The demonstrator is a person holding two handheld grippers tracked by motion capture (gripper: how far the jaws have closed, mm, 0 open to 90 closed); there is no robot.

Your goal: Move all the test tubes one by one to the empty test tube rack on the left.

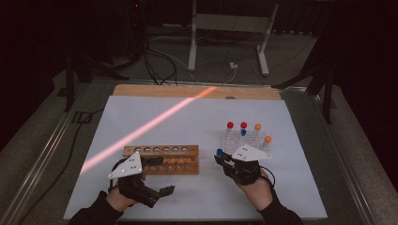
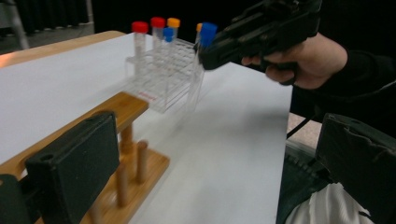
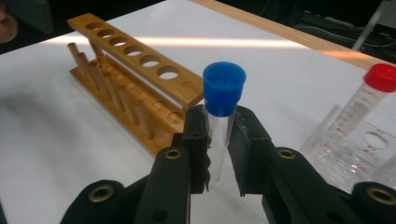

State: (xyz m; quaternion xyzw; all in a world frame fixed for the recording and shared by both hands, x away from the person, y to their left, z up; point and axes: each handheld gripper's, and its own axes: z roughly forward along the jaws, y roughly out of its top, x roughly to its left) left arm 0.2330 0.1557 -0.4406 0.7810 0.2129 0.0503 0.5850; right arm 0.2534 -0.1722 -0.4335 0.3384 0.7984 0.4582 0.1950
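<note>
While your right gripper [image 3: 219,140] jaws clamp the blue-capped tube [image 3: 221,112], the wooden rack [image 1: 162,158] sits empty; your left gripper [image 2: 210,158] jaws stand apart.

You work at a table with a white sheet [image 1: 187,122] on top. A wooden board [image 1: 141,90] peeks out along the far edge of the sheet. A pink-orange stripe of light [image 1: 155,123] runs slanted across the sheet and onto the board. The room around you is very dark. Past the table the floor [image 1: 216,51] is grey. A white metal stand [image 1: 230,28] with two legs sits on it. Black cables [image 1: 157,63] and a pale cable [image 1: 187,65] lie on the floor nearby. A metal rail [image 1: 42,154] runs along the left side.
</note>
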